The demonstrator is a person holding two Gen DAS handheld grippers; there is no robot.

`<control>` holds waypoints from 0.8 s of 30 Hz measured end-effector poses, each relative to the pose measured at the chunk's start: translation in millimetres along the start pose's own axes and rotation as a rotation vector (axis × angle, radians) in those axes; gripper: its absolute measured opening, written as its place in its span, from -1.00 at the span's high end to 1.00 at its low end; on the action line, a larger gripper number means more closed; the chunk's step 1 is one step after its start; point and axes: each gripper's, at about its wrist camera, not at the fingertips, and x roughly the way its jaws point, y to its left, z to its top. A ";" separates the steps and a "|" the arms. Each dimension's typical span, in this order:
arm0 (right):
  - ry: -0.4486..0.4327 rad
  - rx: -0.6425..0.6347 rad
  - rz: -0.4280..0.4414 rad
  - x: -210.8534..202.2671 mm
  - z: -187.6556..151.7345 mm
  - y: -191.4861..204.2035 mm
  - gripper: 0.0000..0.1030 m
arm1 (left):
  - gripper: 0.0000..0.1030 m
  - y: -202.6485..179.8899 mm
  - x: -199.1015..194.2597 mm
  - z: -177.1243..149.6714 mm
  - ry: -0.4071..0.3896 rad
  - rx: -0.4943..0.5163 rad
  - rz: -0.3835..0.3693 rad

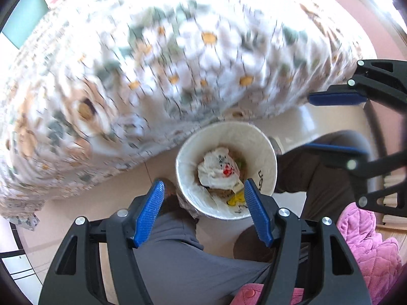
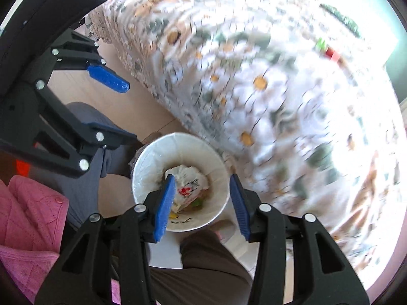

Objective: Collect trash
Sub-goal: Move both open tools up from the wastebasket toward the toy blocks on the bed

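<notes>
The left gripper (image 1: 203,211) hangs with its jaws spread wide and empty, two ribbed blue pads on black angular plastic arms studded with silver rivets. Between and just beyond those pads, seen from above, is the trash bin (image 1: 264,152), a round white container lined with thin glossy plastic film that folds over its rim. The right gripper (image 2: 202,204) is likewise released, jaws parted with nothing between them, its blue pads framing the same bin (image 2: 150,162) from the other side.

Inside the bin lies a crumpled white plastic bag (image 1: 218,170) with red and dark print, soft and creased, resting on brownish scraps; a yellow piece (image 1: 235,199) lies against the liner near the rim. From the right wrist view the bag (image 2: 188,183) sits in the middle of the bin's bottom.

The bin stands on a pale tiled floor (image 1: 63,218), just beside a hanging tablecloth (image 1: 178,63) printed with white daisies with orange centres, blurred. The person's grey trousers (image 1: 178,254) and a quilted pink garment (image 1: 368,249) lie nearest the cameras.
</notes>
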 end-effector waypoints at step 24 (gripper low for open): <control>-0.255 0.034 -0.239 -149.1 48.9 -76.7 -0.32 | -0.44 19.3 -125.5 73.9 -0.281 -0.017 0.065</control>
